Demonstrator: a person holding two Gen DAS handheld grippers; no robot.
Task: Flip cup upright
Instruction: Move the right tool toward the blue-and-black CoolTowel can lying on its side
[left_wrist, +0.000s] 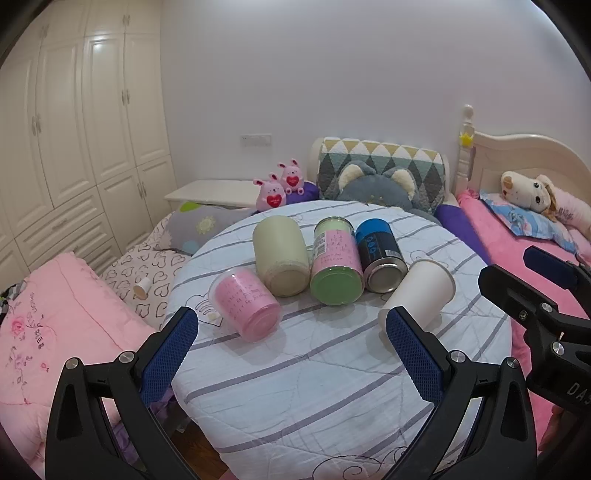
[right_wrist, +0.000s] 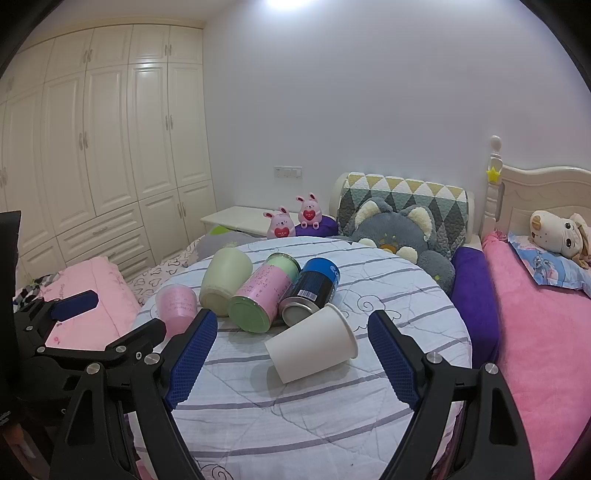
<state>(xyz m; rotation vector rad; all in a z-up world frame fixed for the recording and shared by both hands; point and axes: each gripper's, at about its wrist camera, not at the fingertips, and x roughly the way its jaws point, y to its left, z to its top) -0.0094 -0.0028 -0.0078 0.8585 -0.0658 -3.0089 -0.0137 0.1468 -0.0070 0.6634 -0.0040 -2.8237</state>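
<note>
Right wrist view: the white paper cup lies on its side on the round striped table, touching the blue-black metal can (its base towards the camera). Right gripper spread wide, holding nothing; left gripper likewise apart, near the pink plastic cup.

Five containers lie on their sides on the round table, ahead of both grippers; leftmost the plastic cup, then the jar, the labelled canister and the can, side by side and touching; the paper cup lies nearest, just ahead of the right gripper, resting against the can; the left gripper stands left of the right one, the plastic cup just ahead of its left finger; beds lie left and right of the table.
</note>
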